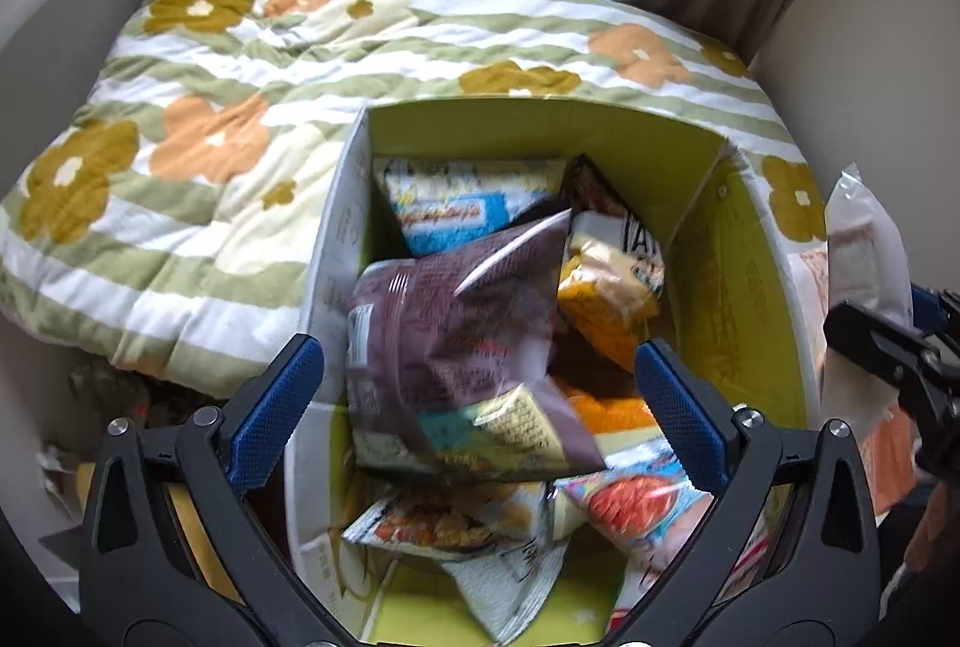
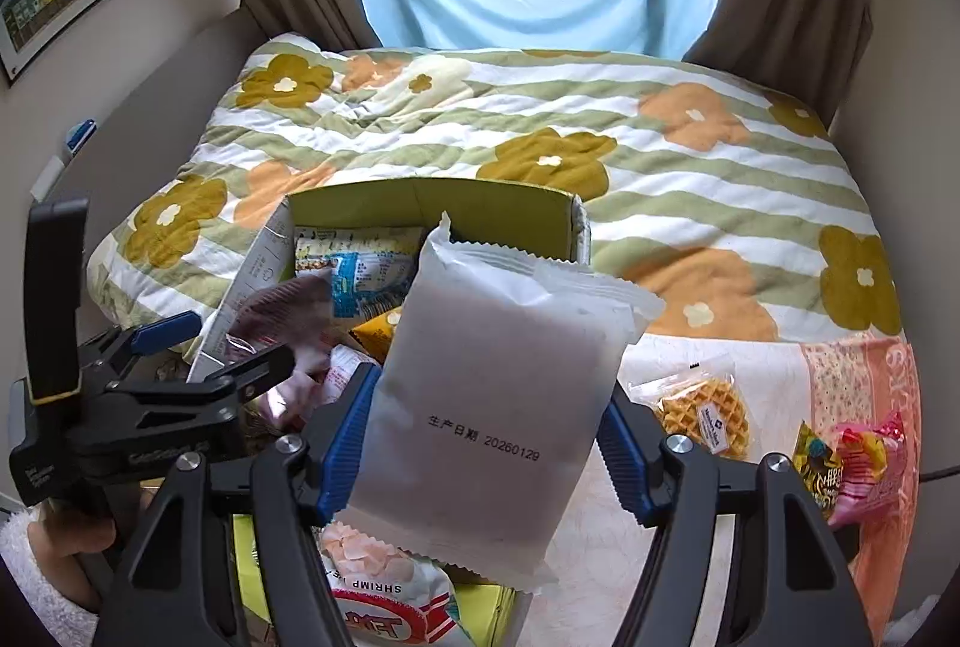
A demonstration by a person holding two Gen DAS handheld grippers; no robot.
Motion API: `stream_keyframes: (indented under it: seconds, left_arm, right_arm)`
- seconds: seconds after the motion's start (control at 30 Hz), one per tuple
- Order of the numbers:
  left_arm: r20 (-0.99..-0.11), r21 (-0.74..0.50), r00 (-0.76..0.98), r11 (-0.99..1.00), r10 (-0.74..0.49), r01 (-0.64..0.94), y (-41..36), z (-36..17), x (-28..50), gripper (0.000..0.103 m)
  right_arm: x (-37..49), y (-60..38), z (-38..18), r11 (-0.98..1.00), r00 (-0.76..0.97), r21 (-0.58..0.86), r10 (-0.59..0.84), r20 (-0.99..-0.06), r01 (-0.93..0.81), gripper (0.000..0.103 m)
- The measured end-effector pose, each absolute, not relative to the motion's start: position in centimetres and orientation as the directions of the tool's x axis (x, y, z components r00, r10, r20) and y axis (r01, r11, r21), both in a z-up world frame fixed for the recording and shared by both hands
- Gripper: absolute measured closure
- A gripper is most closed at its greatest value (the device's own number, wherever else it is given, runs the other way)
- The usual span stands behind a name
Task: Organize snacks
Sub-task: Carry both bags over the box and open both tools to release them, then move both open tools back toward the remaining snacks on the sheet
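A yellow-green cardboard box on the bed holds several snack packets. In the left wrist view a blurred purple-brown packet lies between the wide-open fingers of my left gripper, above the box; no pad touches it. My right gripper is shut on a frosted white packet printed with a date, held upright beside the box. That white packet and the right gripper show at the right edge of the left wrist view. The left gripper shows at left in the right wrist view.
A flowered quilt covers the bed. On a pink and white cloth at right lie a wrapped waffle, a yellow packet and a pink packet. A shrimp-chip bag lies in the box's near end. Curtains hang behind.
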State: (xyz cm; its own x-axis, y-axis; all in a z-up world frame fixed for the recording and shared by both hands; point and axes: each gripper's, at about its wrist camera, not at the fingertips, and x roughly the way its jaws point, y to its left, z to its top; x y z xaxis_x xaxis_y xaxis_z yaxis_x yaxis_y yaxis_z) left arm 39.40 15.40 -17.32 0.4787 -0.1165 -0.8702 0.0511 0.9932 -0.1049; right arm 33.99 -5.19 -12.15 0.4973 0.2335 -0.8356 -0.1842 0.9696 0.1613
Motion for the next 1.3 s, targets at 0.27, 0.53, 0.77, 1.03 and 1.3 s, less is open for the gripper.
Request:
stream_keyframes:
  seconds: [0.27,0.53,0.77,1.03,1.3]
  left_arm:
    - [-0.862,-0.121,0.496,0.993,-0.108,0.005,16.9,-16.9,36.4,0.000]
    - [-0.859,-0.082,0.510,0.995,-0.046,-0.049,17.9,-15.9,33.1,0.000]
    - [-0.853,-0.085,0.521,0.993,-0.028,-0.086,18.2,-15.0,30.7,0.000]
    - [-0.842,-0.094,0.537,0.994,-0.052,-0.051,16.9,-14.7,29.3,0.000]
    - [-0.816,-0.105,0.564,0.992,-0.124,0.067,14.3,-13.6,28.7,0.000]
  right_arm:
    - [34.7,-3.5,-13.3,0.960,0.482,0.125,0.236,-0.844,-0.252,0.039]
    - [35.8,-2.2,-14.5,0.945,0.459,0.151,0.277,-0.844,-0.291,0.038]
    - [33.7,-2.7,-13.7,0.931,0.533,0.199,0.340,-0.775,-0.305,0.005]
    - [30.8,-3.5,-14.1,0.930,0.511,0.223,0.349,-0.785,-0.292,0.005]
    - [27.5,-6.0,-12.3,0.954,0.577,0.215,0.298,-0.761,-0.209,0.005]
